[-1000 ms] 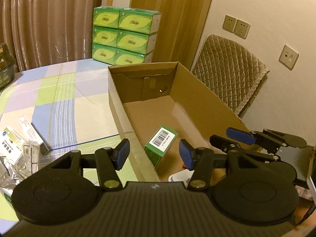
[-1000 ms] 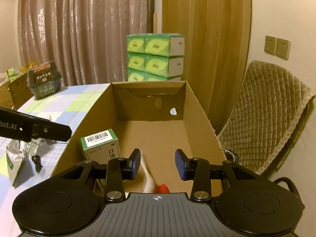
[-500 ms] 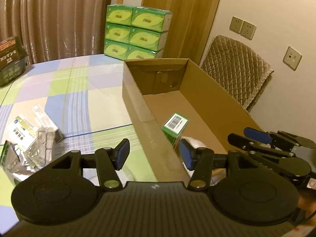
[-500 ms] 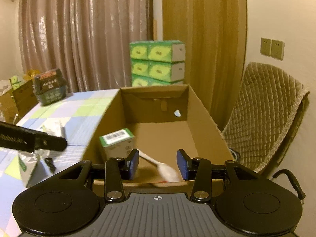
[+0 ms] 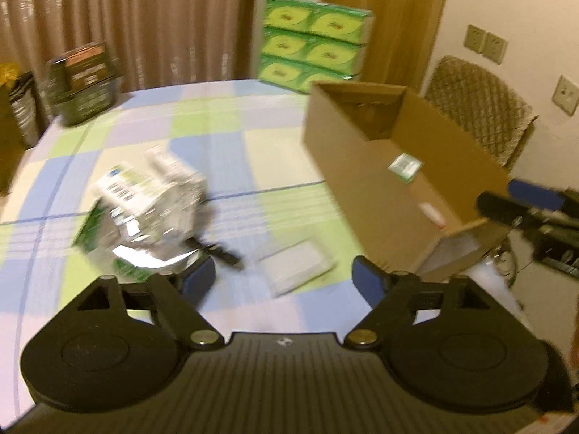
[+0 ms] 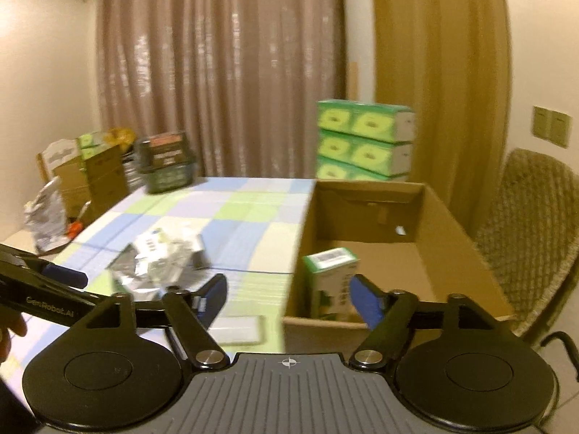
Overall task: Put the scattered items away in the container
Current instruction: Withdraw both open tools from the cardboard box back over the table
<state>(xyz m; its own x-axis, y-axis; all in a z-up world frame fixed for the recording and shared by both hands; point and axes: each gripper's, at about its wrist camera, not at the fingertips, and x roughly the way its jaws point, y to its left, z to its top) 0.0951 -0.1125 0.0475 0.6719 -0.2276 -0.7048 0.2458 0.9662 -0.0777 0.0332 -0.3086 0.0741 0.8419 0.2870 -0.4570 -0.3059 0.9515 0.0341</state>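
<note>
The open cardboard box (image 5: 394, 188) (image 6: 448, 238) stands on the right of the checked tablecloth, with a green barcode carton (image 5: 404, 166) (image 6: 327, 278) and a white tube (image 5: 430, 213) inside. A blurred heap of medicine boxes and a silver foil bag (image 5: 144, 209) (image 6: 159, 258) lies left of it, next to a black cable (image 5: 217, 249). My left gripper (image 5: 284, 282) hovers over a flat white packet (image 5: 295, 266) (image 6: 237, 327), its jaws opening and nothing between them. My right gripper (image 6: 289, 300) hangs at the box's near left corner, its jaws opening and empty.
Green tissue packs (image 5: 315, 45) (image 6: 363, 144) are stacked behind the box. A dark basket (image 5: 85, 83) (image 6: 166, 166) sits at the table's far left edge. A quilted chair (image 5: 481, 108) (image 6: 532, 238) stands to the right, and cartons and foil (image 6: 72, 181) to the left.
Both grippers have drawn back from inside the box and swung left toward the table. Both pairs of jaws stand much wider. The heap and the flat packet have come into view.
</note>
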